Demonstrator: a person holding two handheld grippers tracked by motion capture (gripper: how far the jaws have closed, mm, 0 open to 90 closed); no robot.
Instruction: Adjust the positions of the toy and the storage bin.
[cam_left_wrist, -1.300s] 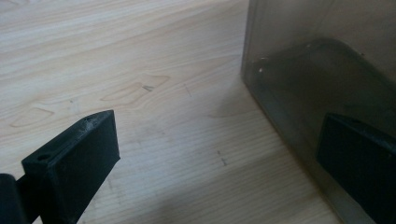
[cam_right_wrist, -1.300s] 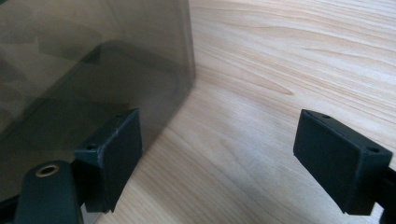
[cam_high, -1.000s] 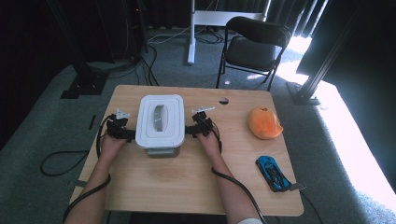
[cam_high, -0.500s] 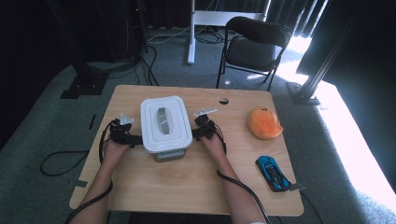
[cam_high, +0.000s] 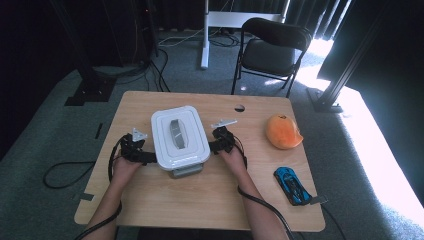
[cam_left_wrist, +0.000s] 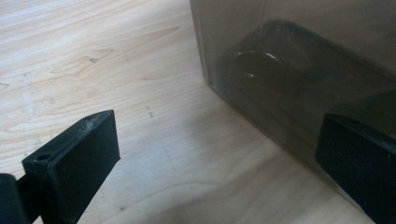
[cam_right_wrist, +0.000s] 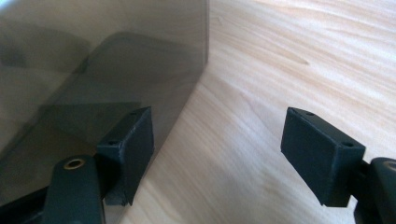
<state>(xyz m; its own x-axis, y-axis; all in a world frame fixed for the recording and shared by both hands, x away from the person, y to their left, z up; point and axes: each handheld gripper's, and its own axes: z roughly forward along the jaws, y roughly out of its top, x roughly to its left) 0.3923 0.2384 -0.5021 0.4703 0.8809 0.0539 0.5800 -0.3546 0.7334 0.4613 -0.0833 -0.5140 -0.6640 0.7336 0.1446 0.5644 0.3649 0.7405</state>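
Flanking the lidded container (cam_high: 179, 141), I'm keeping my left gripper (cam_high: 146, 158) at nine o'clock and my right gripper (cam_high: 213, 146) at three o'clock, jaws spread wide.

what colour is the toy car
Blue with black, best seen in the high view: car near the table's right edge.

Grey carpet (cam_high: 45, 145) covers the floor around a light wooden table (cam_high: 200, 200), and a round hole (cam_high: 239, 108) sits near the table's far edge. Beyond it stands a black folding chair (cam_high: 272, 47), next to a white post (cam_high: 205, 35) on a flat base. Dark curtains (cam_high: 310, 15) close off the back. Cables (cam_high: 150, 70) snake over the carpet at left. Bright sunlight (cam_high: 380, 150) spills across the floor on the right.
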